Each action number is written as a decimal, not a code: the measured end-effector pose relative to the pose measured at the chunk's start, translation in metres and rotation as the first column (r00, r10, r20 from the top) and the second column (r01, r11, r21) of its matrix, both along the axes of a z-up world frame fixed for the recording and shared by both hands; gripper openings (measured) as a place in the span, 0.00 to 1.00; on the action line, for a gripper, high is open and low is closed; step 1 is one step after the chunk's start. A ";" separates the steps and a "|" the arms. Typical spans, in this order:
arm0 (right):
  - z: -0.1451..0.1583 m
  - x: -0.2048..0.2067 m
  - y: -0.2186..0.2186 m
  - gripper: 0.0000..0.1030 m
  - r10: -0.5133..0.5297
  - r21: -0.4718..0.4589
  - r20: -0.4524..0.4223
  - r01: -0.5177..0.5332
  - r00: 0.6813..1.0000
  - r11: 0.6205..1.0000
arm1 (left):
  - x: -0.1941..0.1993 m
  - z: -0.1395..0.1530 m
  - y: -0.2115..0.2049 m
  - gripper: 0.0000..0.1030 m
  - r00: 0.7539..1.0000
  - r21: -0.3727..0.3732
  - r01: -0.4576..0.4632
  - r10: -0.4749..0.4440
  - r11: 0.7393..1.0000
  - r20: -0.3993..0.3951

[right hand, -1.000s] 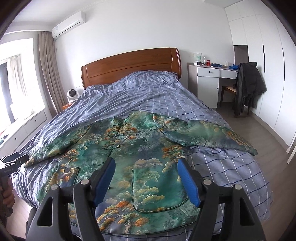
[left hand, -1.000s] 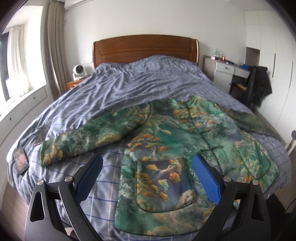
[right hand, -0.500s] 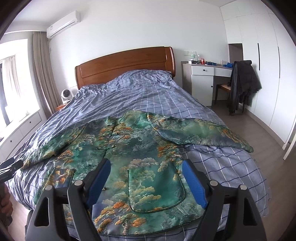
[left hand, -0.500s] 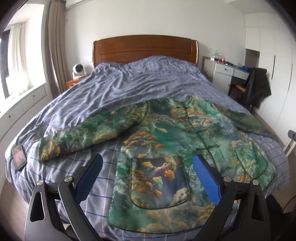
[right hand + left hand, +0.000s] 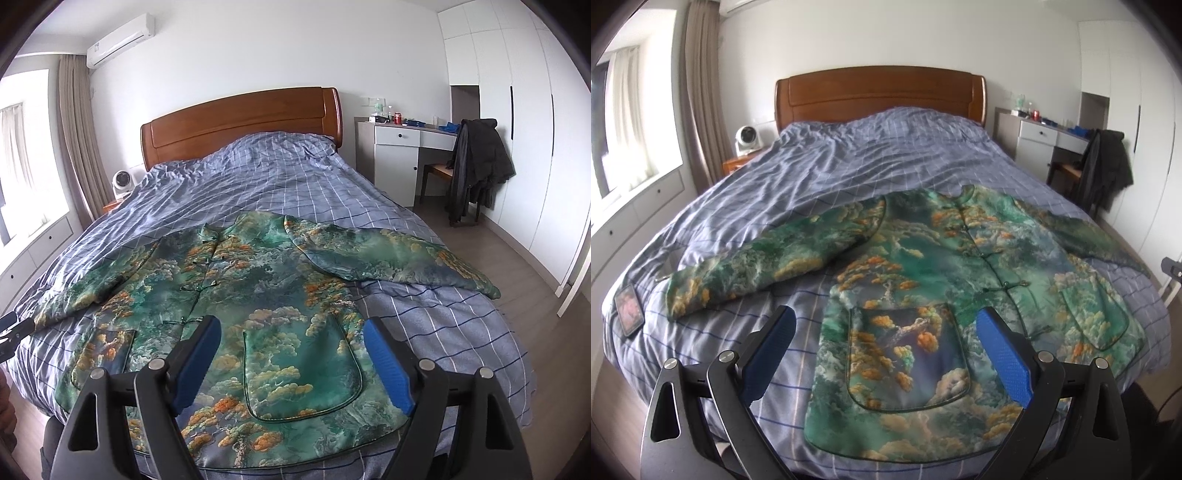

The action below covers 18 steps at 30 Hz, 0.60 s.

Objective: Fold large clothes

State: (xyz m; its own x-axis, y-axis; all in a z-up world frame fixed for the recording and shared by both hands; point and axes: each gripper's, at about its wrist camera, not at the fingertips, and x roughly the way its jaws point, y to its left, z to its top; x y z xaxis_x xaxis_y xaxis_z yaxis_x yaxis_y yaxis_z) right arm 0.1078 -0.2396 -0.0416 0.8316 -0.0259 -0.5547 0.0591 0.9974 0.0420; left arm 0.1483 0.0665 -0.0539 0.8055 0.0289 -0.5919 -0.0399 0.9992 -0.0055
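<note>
Your left gripper (image 5: 884, 349): jaws wide, holding nothing | your right gripper (image 5: 291, 356): jaws wide, holding nothing | jacket (image 5: 923, 266): spread flat on the bed (image 5: 831, 173), sleeves out, below both grippers.

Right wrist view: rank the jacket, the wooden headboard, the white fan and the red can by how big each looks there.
1. jacket, by far the largest.
2. wooden headboard.
3. white fan.
4. red can, smallest.

The jacket lies nearest the camera, which inflates it; the fan and can are far off but clearly differ.
</note>
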 end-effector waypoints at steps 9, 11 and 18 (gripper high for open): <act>-0.003 -0.001 -0.001 0.79 -0.011 -0.005 -0.007 0.011 1.000 1.000 | -0.001 -0.001 -0.008 0.96 1.000 0.017 0.016 -0.016 1.000 -0.001; -0.002 -0.001 -0.002 0.79 -0.017 -0.009 -0.005 0.017 1.000 1.000 | -0.002 0.000 -0.010 0.96 1.000 0.020 0.019 -0.019 1.000 0.003; -0.003 -0.001 -0.005 0.79 -0.027 -0.011 -0.007 0.027 1.000 1.000 | -0.002 0.000 -0.011 0.96 1.000 0.020 0.019 -0.019 1.000 0.002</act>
